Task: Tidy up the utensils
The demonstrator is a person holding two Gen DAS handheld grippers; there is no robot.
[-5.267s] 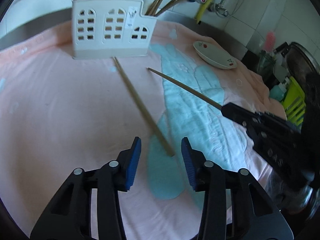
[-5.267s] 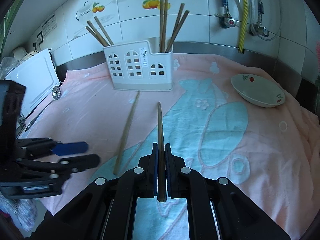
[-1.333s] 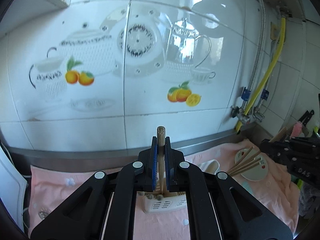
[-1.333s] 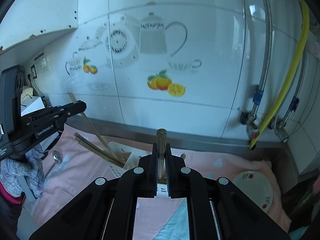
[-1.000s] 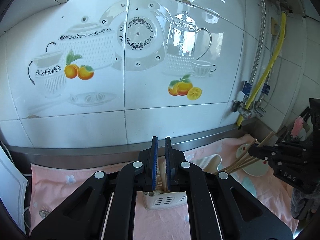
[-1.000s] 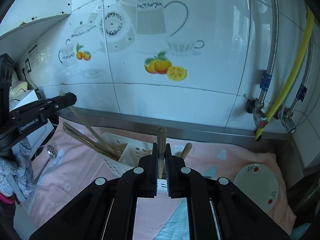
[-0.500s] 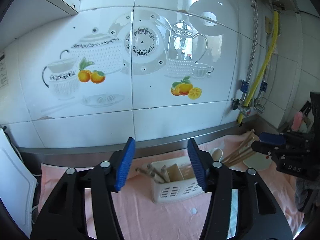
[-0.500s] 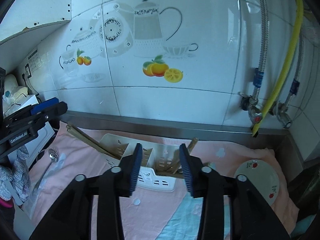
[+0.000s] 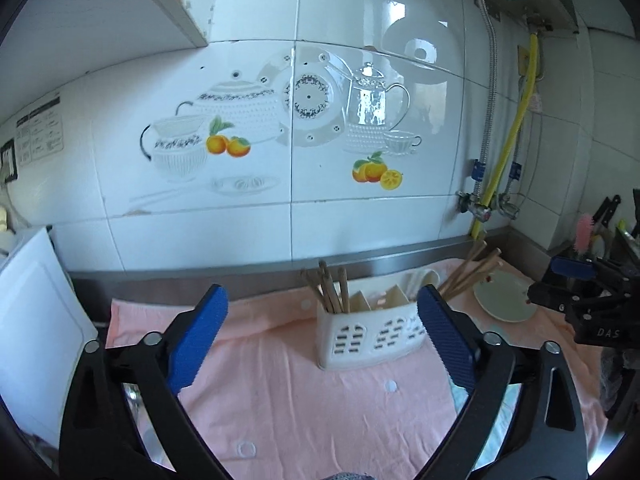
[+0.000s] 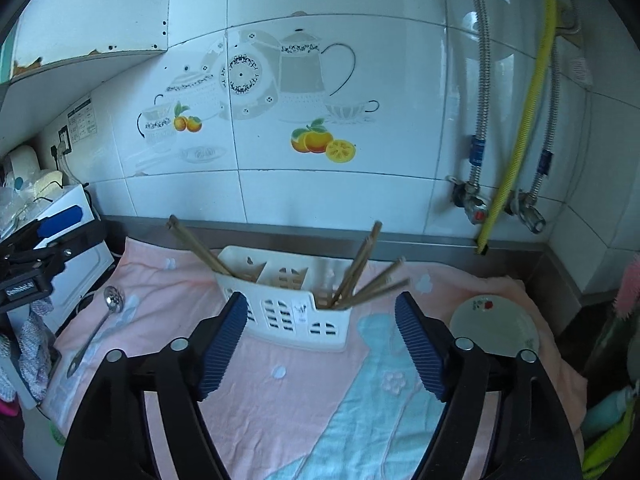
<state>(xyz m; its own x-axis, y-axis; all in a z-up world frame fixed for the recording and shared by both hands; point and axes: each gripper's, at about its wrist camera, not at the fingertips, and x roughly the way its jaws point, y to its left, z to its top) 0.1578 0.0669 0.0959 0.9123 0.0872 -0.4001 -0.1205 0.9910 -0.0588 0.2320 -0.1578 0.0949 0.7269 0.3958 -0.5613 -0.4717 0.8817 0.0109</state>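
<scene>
A white slotted utensil holder [image 9: 368, 332] [image 10: 288, 304] stands on the pink towel near the tiled wall. Several wooden chopsticks [image 9: 330, 292] stand in its left compartment and several more [image 9: 468, 270] lean out of its right one; both bundles show in the right wrist view [image 10: 196, 246] [image 10: 364, 276]. My left gripper [image 9: 320, 344] is wide open and empty, in front of the holder. My right gripper [image 10: 320, 340] is wide open and empty, also in front of it. Each gripper shows at the edge of the other's view [image 9: 588, 300] [image 10: 40, 248].
A white dish [image 10: 494, 326] [image 9: 505, 298] lies right of the holder. A metal slotted spoon [image 10: 96, 324] lies on the towel's left edge. A white appliance [image 9: 36, 320] stands at the left. Pipes and a yellow hose [image 10: 516, 132] run down the wall.
Both grippers dropped their chopsticks into the holder, opened wide and drew back from it. The chopsticks now rest in the holder's end compartments.
</scene>
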